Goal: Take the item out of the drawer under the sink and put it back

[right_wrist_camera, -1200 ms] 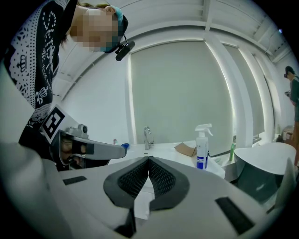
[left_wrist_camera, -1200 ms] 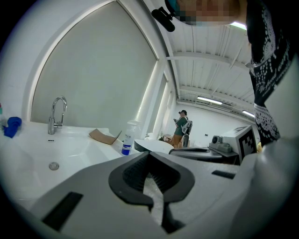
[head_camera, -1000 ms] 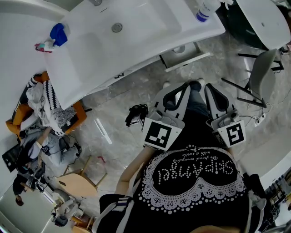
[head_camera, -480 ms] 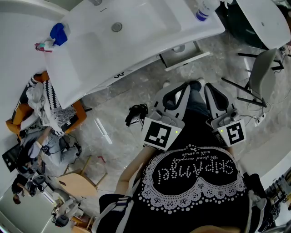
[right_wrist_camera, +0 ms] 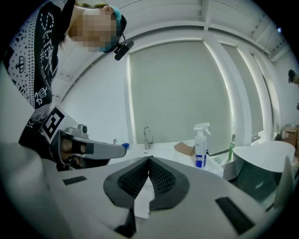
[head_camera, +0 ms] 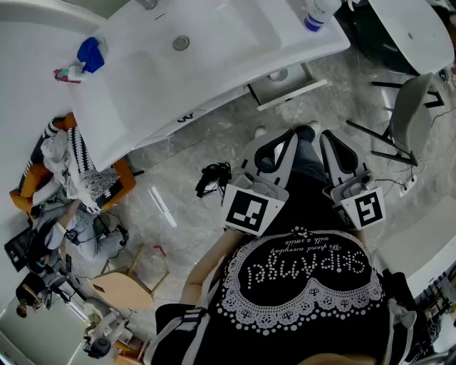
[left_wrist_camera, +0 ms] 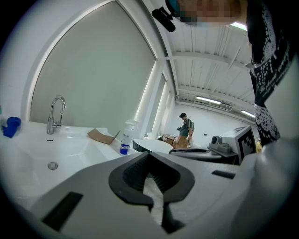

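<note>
Both claws are empty. Your left claw (head_camera: 281, 140) has its jaws together with nothing between the pads. Your right claw (head_camera: 329, 137) is the same, closed on nothing.

The drawer (head_camera: 288, 84) juts out from under the front edge of the sink (head_camera: 214, 43). It looks pulled open, ahead of you and lower than the claws. Something round and pale shows inside it, probably the item, but it's too small to tell what it is. The drawer's front runs crosswise, along the sink's edge.

In the head view the drawer lies almost straight ahead of your left claw, with the right claw off to one side. So left looks like the nearer one, though not by much.

You hold both claws close in front of your torso, side by side and near each other. They point forward at the sink at about level, well apart from the drawer. Reaching in would likely mean going forward and down.

A spray bottle (head_camera: 317, 14) stands on the surface at the sink's right end, clear of that path.
</note>
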`<state>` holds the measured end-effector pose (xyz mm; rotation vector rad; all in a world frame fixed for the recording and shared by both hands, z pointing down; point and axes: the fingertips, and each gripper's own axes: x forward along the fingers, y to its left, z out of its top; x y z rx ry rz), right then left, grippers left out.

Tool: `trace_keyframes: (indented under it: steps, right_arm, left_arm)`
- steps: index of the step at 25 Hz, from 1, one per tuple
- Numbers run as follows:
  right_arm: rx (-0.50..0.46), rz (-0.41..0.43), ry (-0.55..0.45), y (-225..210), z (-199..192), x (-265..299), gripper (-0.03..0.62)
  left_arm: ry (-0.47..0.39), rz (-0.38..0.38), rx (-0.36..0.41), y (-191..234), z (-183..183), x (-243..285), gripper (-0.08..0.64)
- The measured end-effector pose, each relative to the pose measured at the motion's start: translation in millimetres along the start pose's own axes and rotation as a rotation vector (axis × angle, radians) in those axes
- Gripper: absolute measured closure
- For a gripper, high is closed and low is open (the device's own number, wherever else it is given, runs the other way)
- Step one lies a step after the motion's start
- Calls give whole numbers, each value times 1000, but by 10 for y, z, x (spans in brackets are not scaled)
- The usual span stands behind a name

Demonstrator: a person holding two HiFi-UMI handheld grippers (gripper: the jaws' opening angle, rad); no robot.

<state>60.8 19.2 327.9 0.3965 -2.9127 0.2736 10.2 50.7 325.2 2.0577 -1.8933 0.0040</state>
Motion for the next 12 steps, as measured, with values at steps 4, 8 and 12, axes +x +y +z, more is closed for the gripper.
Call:
trace_keyframes:
  steps: [4,8,12]
  right_arm:
    - [2,-5,-1,-12,-6,-27,575]
    - [1,-10,-1,-5,-7,-29,575]
    - [4,-15,0,-12,-18,-12,575]
  left_arm:
    - [-1,-5,2,-24,-1,9,555]
    - [3,-12,4,-28,-6,7,555]
    - [3,-16,6,-14,-15,18,555]
